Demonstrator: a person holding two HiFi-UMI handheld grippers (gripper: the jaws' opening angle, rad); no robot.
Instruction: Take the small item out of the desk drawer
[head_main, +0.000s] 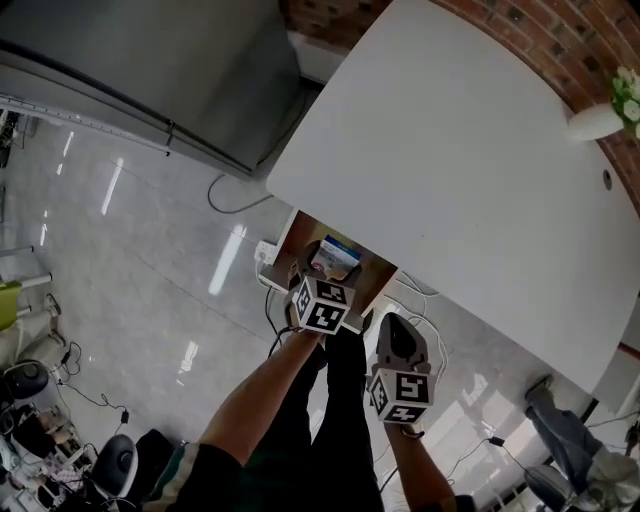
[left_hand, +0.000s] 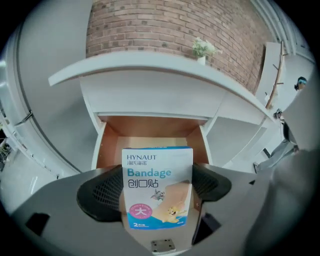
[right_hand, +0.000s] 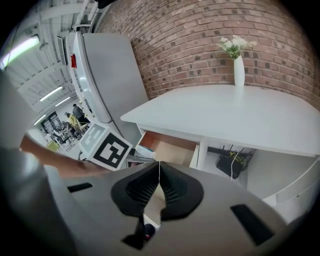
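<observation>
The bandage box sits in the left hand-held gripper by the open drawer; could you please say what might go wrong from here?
The bandage box looks like thin card squeezed across its sides by the left hand-held gripper, so it may buckle or slip into the drawer. The drawer stands open below the desk and could get bumped.

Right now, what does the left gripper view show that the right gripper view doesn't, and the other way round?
Only the left gripper view: the printed front of the bandage box, clamped upright between the left tongs, with the wooden inside of the open drawer seen head-on behind it. Only the right gripper view: the right tongs shut on nothing, the left gripper's marker cube, and a black router under the desk. Both: the open drawer, the white desk, the vase of flowers and the brick wall.
</observation>
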